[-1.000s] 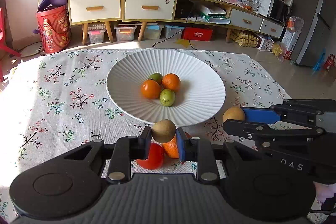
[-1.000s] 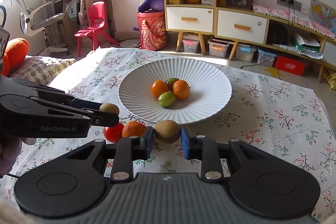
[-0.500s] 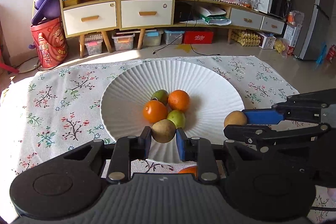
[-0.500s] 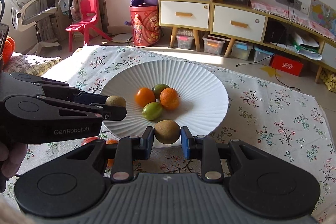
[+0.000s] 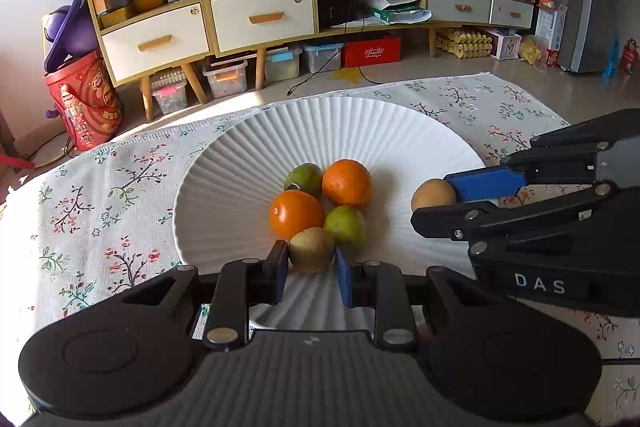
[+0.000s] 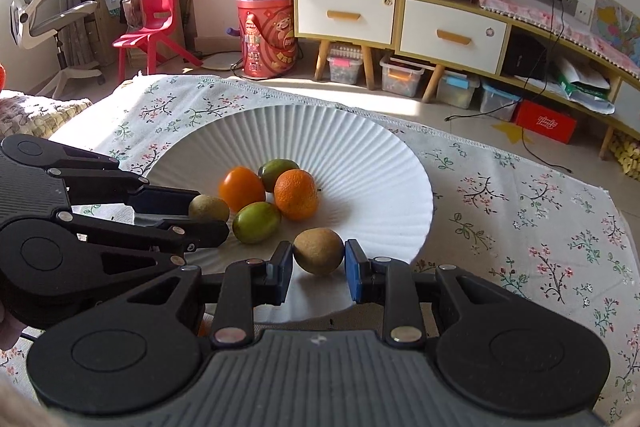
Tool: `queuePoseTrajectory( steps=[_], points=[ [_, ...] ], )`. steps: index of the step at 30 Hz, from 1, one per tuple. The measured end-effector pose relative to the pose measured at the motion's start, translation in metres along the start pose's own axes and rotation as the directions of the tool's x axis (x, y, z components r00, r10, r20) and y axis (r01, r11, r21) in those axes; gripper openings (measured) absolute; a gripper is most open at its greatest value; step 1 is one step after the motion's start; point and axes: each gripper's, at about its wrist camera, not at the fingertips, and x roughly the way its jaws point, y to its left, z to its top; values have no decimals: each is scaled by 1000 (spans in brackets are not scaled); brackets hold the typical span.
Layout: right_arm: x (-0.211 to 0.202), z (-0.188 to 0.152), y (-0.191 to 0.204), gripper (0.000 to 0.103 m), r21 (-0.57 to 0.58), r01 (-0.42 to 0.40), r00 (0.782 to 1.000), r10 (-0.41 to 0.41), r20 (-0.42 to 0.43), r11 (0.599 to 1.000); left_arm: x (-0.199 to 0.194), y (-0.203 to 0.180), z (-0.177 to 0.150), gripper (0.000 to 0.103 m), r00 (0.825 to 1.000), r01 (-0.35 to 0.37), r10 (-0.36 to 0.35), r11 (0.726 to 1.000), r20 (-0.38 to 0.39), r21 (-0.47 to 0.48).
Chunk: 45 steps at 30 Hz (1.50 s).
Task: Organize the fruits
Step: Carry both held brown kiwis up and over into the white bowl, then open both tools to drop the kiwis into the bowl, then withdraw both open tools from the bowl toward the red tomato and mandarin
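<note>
1. The left tool [image 5: 311, 261] pinches a brown fruit [image 5: 311, 250] across its middle, low over the plate [image 5: 224, 187].
2. The right tool [image 6: 319, 267] likewise grips another brown fruit [image 6: 319, 251].
3. Both fruits look light, round and probably bruisable.
4. Just beyond the tools, four fruits [image 5: 320, 203] cluster.

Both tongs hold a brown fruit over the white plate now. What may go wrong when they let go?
1. The left tongs hold their brown fruit right beside the green fruit; release may knock the pile.
2. The right tongs' fruit sits on the sloped white plate; it may roll into the orange.
3. The right tongs are close to the left tongs; they may collide.
</note>
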Motion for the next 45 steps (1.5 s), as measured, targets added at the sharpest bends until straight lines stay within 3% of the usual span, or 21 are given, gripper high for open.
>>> queuePoseTrajectory(
  steps=[7, 10, 15, 19, 24, 45],
  points=[
    [0, 1, 1, 26, -1, 1, 1000, -1, 1, 1000, -1, -1, 0, 11, 1000, 8, -8, 1000, 8, 4],
    [-1, 3, 0, 34, 3, 11, 1000, -11, 5, 1000, -2, -1, 0, 15, 1000, 0, 0, 1000, 10, 3],
    [-6, 4, -5, 43, 23, 18, 1000, -19, 13, 1000, -6, 1, 1, 30, 1000, 2, -2, 1000, 19, -14],
    [-11, 3, -8, 52, 29, 26, 999, -26, 27, 999, -12, 1, -1, 36, 999, 7, -7, 1000, 32, -13],
    [-16, -3, -7, 53, 25, 25, 999, -26, 25, 999, -21, 3, -3, 46, 999, 2, -2, 1000, 44, -11],
    [-45, -25, 4, 74, -25, -21, 999, 22, 43, 999, -63, 23, -35, 73, 998, 9, -5, 998, 62, -67]
  ],
)
